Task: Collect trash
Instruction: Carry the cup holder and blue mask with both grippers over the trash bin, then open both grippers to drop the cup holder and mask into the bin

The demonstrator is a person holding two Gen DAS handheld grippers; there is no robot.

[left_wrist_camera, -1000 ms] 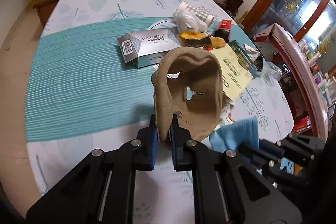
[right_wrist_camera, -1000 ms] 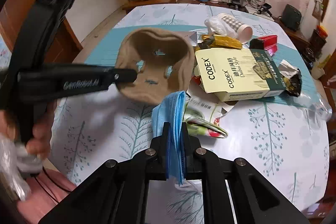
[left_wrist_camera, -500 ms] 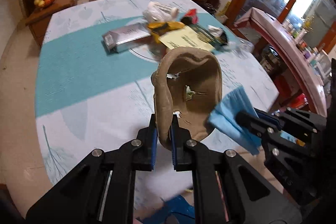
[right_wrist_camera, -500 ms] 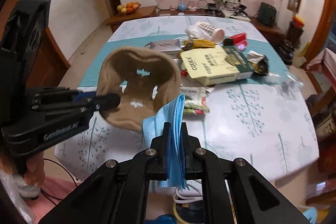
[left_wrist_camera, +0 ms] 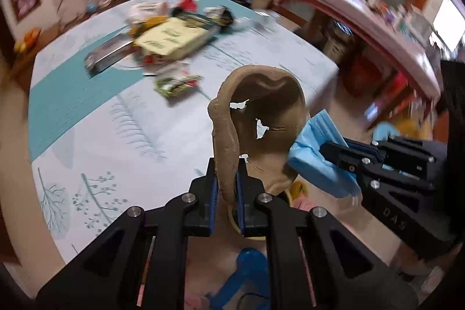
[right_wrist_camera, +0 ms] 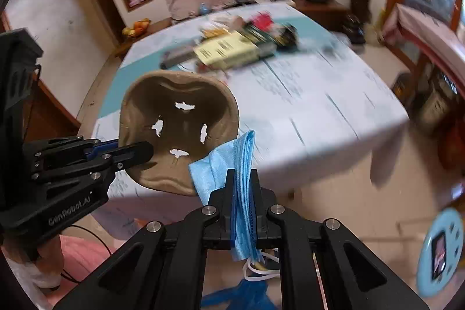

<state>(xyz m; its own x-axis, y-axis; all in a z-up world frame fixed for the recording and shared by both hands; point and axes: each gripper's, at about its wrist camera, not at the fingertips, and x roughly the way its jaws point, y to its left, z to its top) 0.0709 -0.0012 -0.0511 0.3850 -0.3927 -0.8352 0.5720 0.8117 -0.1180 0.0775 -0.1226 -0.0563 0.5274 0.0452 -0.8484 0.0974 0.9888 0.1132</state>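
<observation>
The left claw (left_wrist_camera: 226,179) is clamped on the rim of a brown moulded-pulp cup carrier (left_wrist_camera: 267,118), which stands upright above its blue pads with its hollow side facing the camera and small torn holes showing light through it. In the right wrist view the same left claw (right_wrist_camera: 145,150) reaches in from nine o'clock and grips the carrier (right_wrist_camera: 180,132) at its left edge. The right claw (right_wrist_camera: 242,185) is pressed together on a folded blue face mask (right_wrist_camera: 232,164), whose pleated edge rises between the fingers while its white ear loops (right_wrist_camera: 258,266) hang below. In the left wrist view the right claw (left_wrist_camera: 328,150) comes in from three o'clock with the mask (left_wrist_camera: 316,159) just beside the carrier's right rim, seemingly touching it. Both held pieces hang off the near edge of the table (left_wrist_camera: 101,135), above the floor. The table wears a pale cloth with a teal band, and well apart from the claws, toward eleven o'clock, a blurred heap of litter remains: a yellow carton (left_wrist_camera: 171,39), a silver box (left_wrist_camera: 110,57), and a crumpled green and red wrapper (left_wrist_camera: 177,83) nearer the carrier. A blue object (left_wrist_camera: 250,266) lies on the floor at six o'clock, below the left claw.
</observation>
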